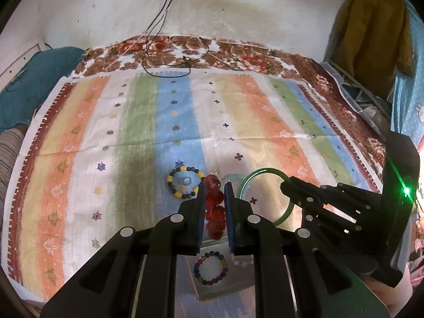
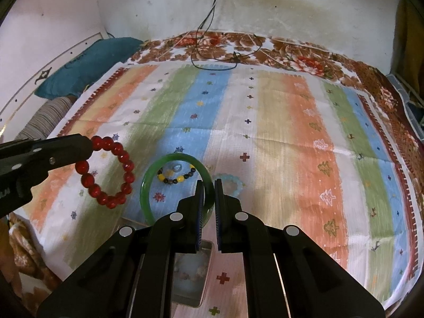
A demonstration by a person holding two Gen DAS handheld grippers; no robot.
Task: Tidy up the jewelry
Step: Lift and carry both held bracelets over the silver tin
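Holding two pieces above striped cloth [image 2: 265, 111]. Left gripper [image 1: 214, 193] clamped on red bead bracelet [image 2: 106, 169], right gripper [image 2: 209, 193] clamped on green bangle [image 2: 151, 185] — neither stored yet. Small tray [image 1: 225, 288] sits below left tongs, multicolour bead bracelet [image 1: 210, 267] already inside, pale one beside it. Beyond tongs tips, yellow-black bracelet [image 1: 184, 182] and light blue bracelet [image 2: 233, 182] lie on cloth — left to do. Judged roughly midway.

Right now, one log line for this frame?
left gripper: shut on red bead bracelet | right gripper: shut on green bangle | both lifted | tray below
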